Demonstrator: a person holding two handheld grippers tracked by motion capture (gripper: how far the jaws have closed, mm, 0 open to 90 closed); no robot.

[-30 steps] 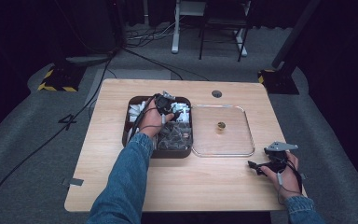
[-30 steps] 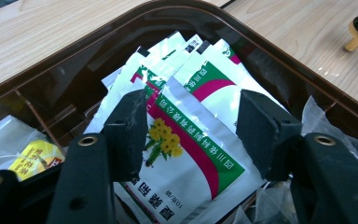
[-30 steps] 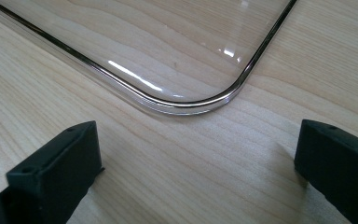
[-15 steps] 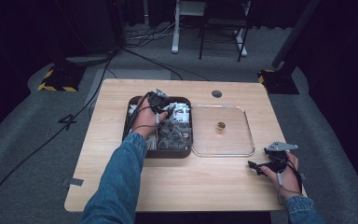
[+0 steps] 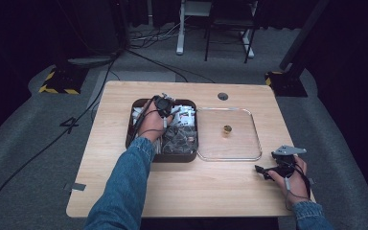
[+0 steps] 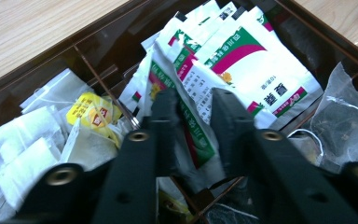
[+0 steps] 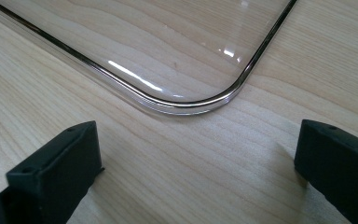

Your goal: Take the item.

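Observation:
My left gripper (image 5: 166, 113) reaches down into the far part of a dark compartment box (image 5: 130, 139). In the left gripper view its jaws (image 6: 195, 101) have just been closing and now pinch a white sachet (image 6: 192, 126) with green and magenta print, drawn from a stack of like sachets (image 6: 251, 70). My right gripper (image 5: 261, 169) rests on the table near the front right corner of a clear tray (image 5: 255, 143). Its jaws (image 7: 198, 140) stand wide apart with bare wood between them.
The box also holds white and yellow tea bags (image 6: 79, 121) and mesh pouches (image 6: 345, 121) in other compartments. A small gold object (image 5: 226, 130) sits in the clear tray (image 7: 186, 103). A round grommet (image 5: 223, 96) lies at the table's far edge.
The left hand has shifted slightly left inside the box. The right hand has stayed where it was.

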